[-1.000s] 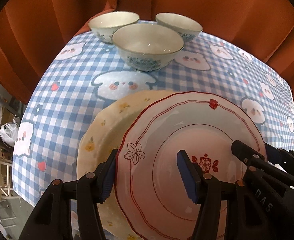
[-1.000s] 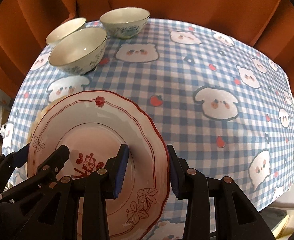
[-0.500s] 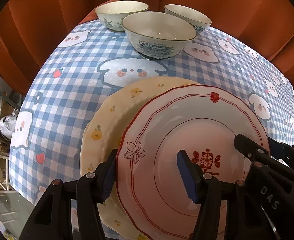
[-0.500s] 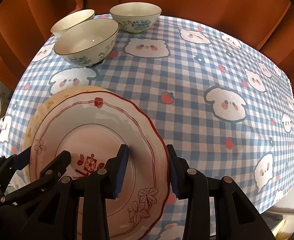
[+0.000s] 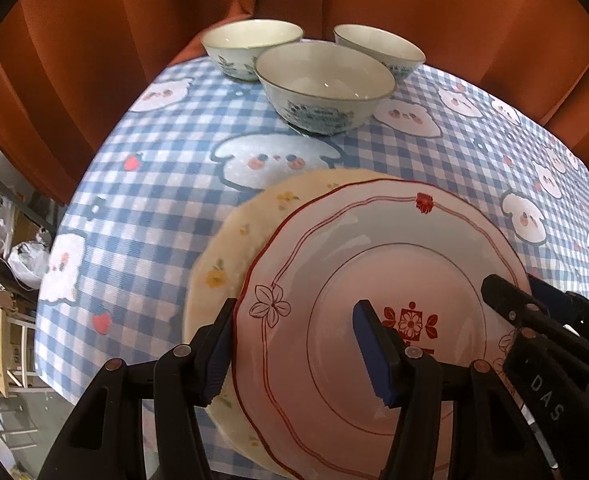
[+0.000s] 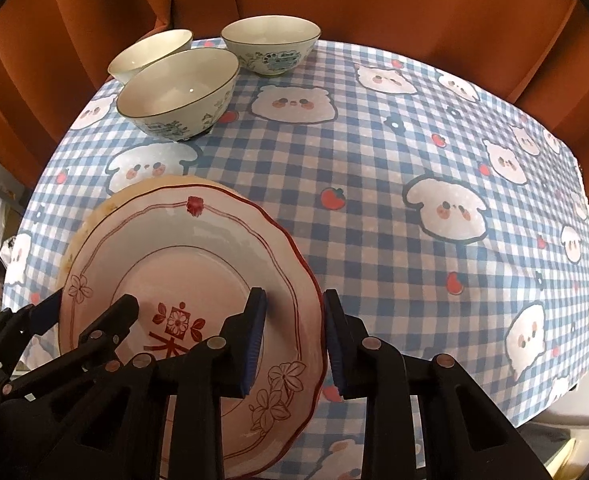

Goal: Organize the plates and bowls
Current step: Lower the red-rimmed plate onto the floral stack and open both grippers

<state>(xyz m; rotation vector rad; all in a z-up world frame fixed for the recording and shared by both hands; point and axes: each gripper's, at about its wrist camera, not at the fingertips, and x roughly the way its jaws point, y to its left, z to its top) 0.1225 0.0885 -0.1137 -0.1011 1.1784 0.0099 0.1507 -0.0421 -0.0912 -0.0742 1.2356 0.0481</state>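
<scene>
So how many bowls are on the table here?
3, all at the far end of the table: the nearest bowl in front, one behind it to the left, one behind to the right. None looks hidden.

Home dining table [image 5: 166,240], cartoon checked tablecloth [image 6: 374,240]

Soft, even daylight — small glints inside the nearest bowl [image 5: 324,84]; fisheye bending curves the counter [image 6: 374,208] edges, dark vignette at corners — slight blur throughout.
</scene>
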